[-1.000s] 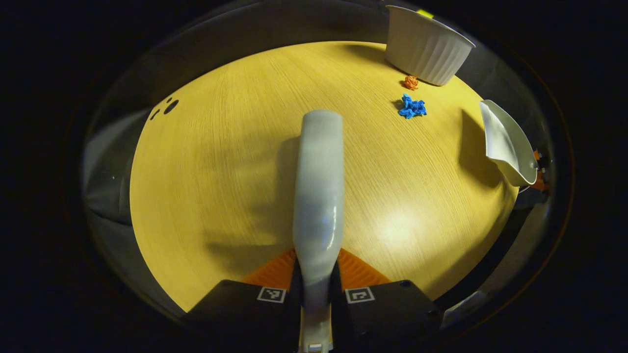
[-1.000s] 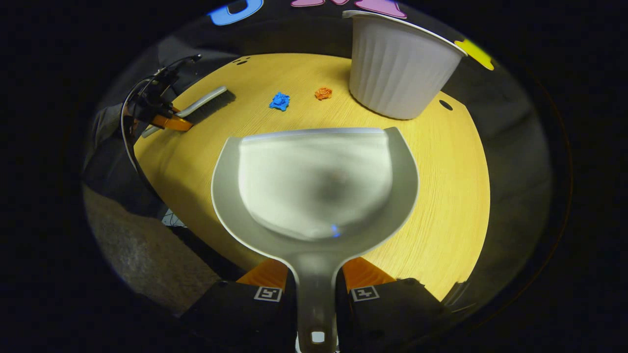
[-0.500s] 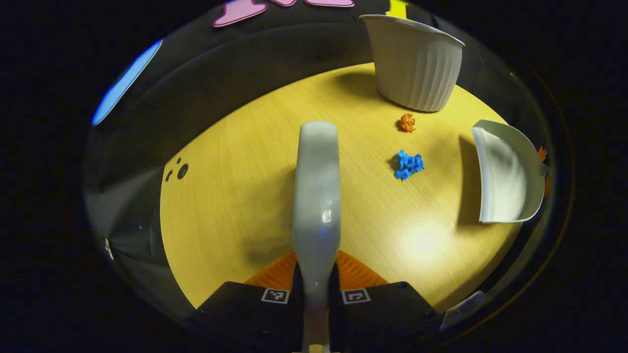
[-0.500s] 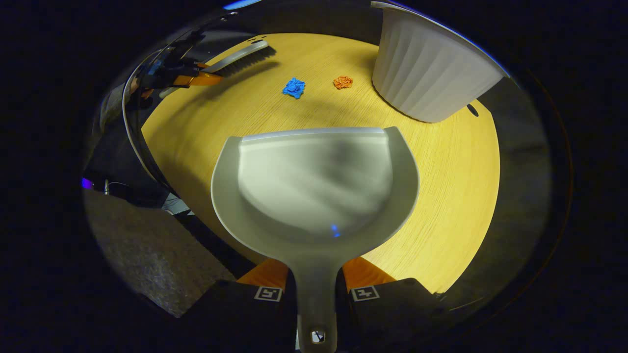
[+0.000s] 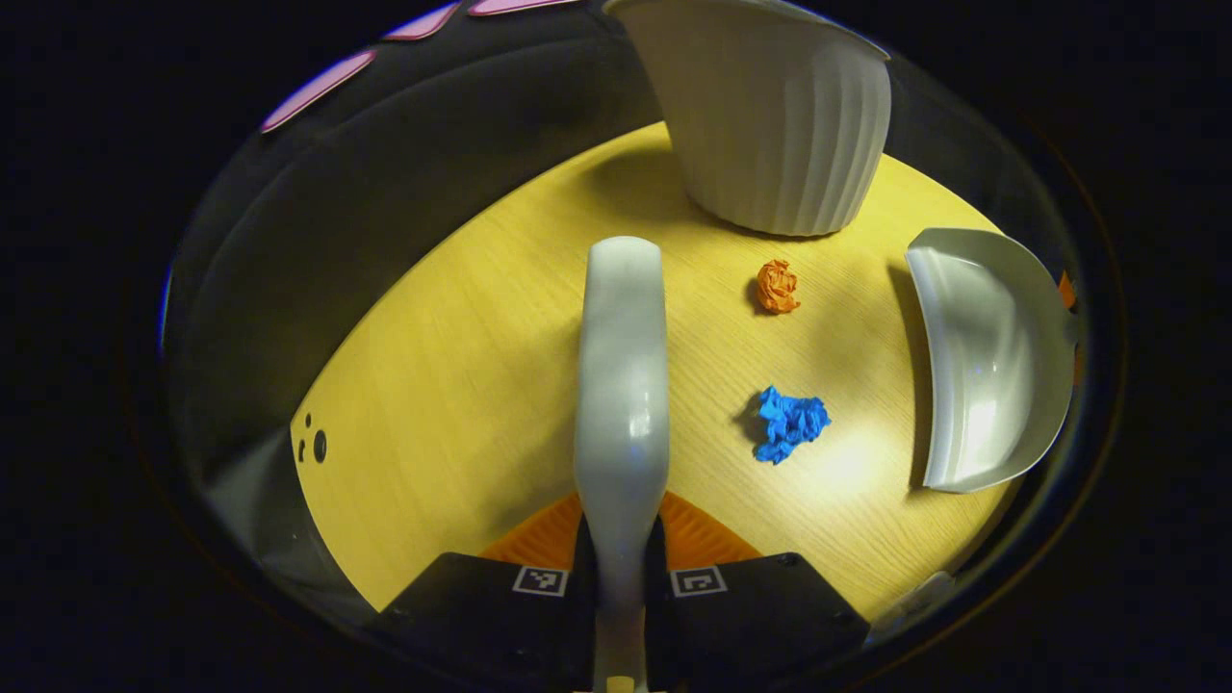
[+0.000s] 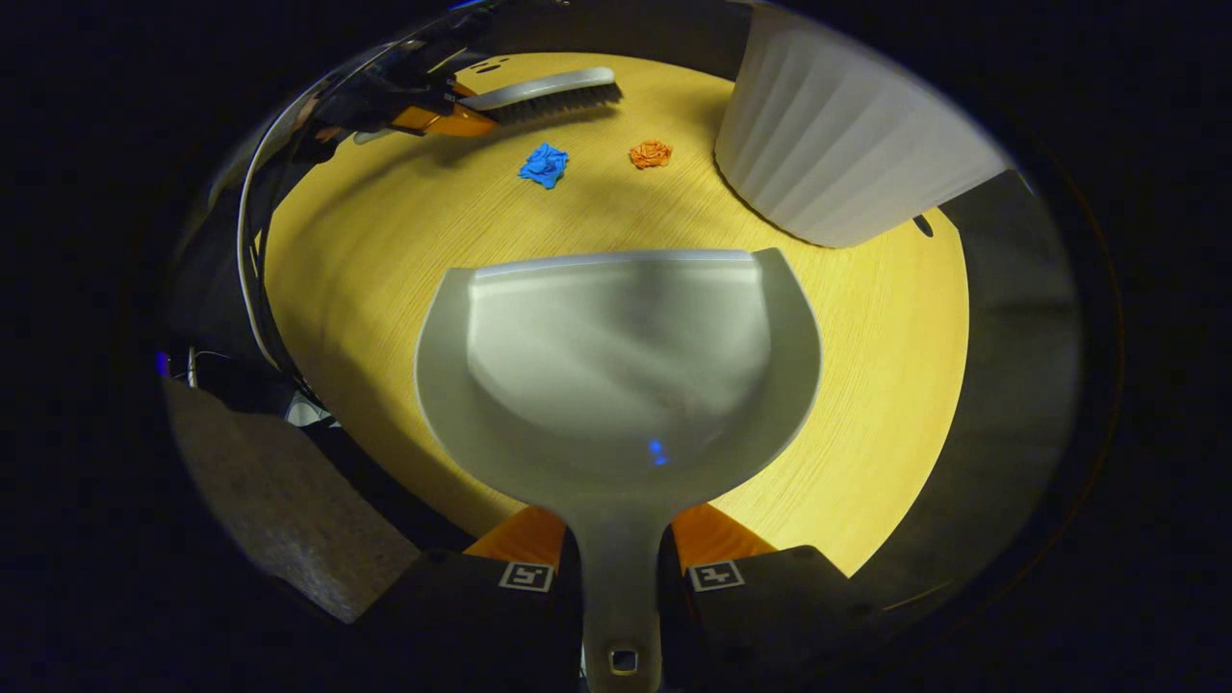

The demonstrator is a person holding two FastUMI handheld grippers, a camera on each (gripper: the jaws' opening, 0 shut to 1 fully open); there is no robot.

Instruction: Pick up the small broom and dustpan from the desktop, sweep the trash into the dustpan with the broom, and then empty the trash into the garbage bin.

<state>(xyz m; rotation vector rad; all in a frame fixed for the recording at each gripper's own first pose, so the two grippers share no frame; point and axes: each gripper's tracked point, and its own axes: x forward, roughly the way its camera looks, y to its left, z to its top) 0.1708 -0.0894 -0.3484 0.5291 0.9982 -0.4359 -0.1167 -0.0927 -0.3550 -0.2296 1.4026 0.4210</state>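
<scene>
My left gripper (image 5: 621,553) is shut on the handle of the grey small broom (image 5: 622,385), which points forward over the yellow desktop (image 5: 462,366). A blue paper scrap (image 5: 789,423) and an orange paper scrap (image 5: 776,286) lie just right of the broom. The grey dustpan (image 5: 991,356) hovers at the far right. My right gripper (image 6: 621,568) is shut on the dustpan's handle; its empty scoop (image 6: 616,366) opens toward the blue paper scrap (image 6: 544,165), the orange paper scrap (image 6: 651,153) and the broom (image 6: 544,93) beyond them, held by the left gripper (image 6: 433,115).
The white ribbed garbage bin (image 5: 770,115) stands on the desktop behind the orange scrap, and at the upper right as the garbage bin (image 6: 847,154) in the right gripper view. Small dark holes (image 5: 313,448) mark the desktop's left edge. Floor (image 6: 289,520) lies below the desktop's edge.
The left gripper has carried the broom forward toward the bin, so the scraps now lie close beside it. The dustpan has shifted a little toward the scraps.
</scene>
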